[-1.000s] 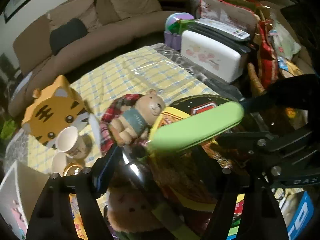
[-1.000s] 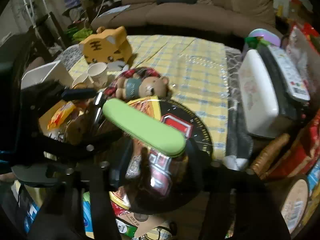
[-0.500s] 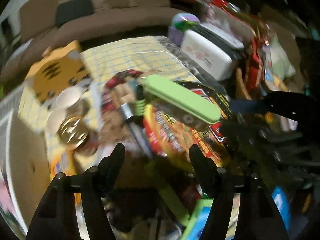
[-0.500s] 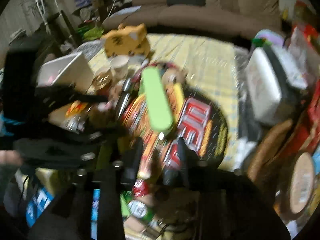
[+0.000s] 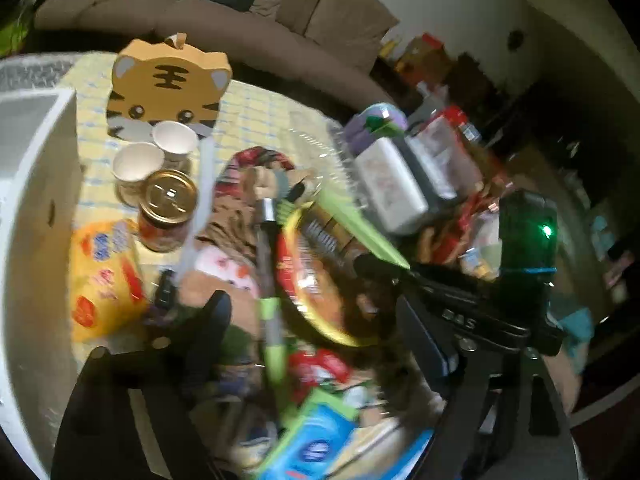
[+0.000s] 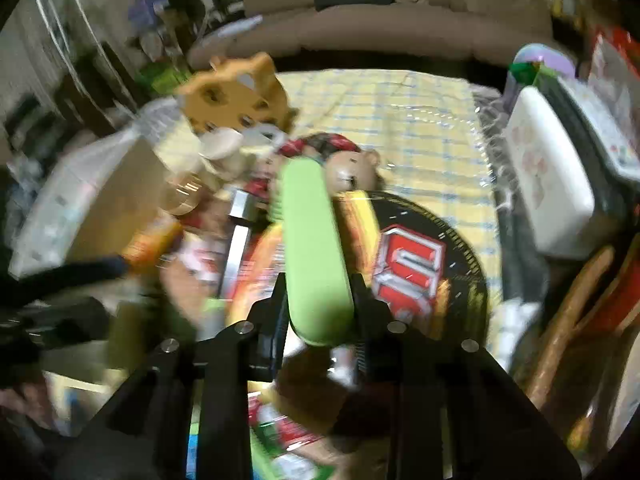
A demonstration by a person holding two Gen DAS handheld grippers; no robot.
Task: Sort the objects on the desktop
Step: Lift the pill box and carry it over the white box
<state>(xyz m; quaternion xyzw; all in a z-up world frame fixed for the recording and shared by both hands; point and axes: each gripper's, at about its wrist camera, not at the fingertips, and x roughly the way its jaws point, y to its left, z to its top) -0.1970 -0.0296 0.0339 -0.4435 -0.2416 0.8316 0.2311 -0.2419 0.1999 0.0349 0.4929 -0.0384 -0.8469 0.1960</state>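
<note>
**Green case gripped over a crowded tabletop**

Clutter covers the tabletop (image 6: 420,120) under a yellow checked cloth. A white box (image 5: 36,208) stands along its left edge; a white floral case (image 6: 548,180) lies at the right edge. At the far side stands a tiger-face box (image 5: 168,84), two paper cups (image 5: 156,152) just before it, then a gold-lidded jar (image 5: 170,200). A black round package (image 6: 420,264) with large red-and-silver lettering, too blurred to read, sits near the front. The right gripper (image 6: 320,300) is closing, both pads pressing the near end of the green case (image 6: 312,248) held above that package. The left gripper (image 5: 312,320) is opening, nothing between its fingers.
</note>
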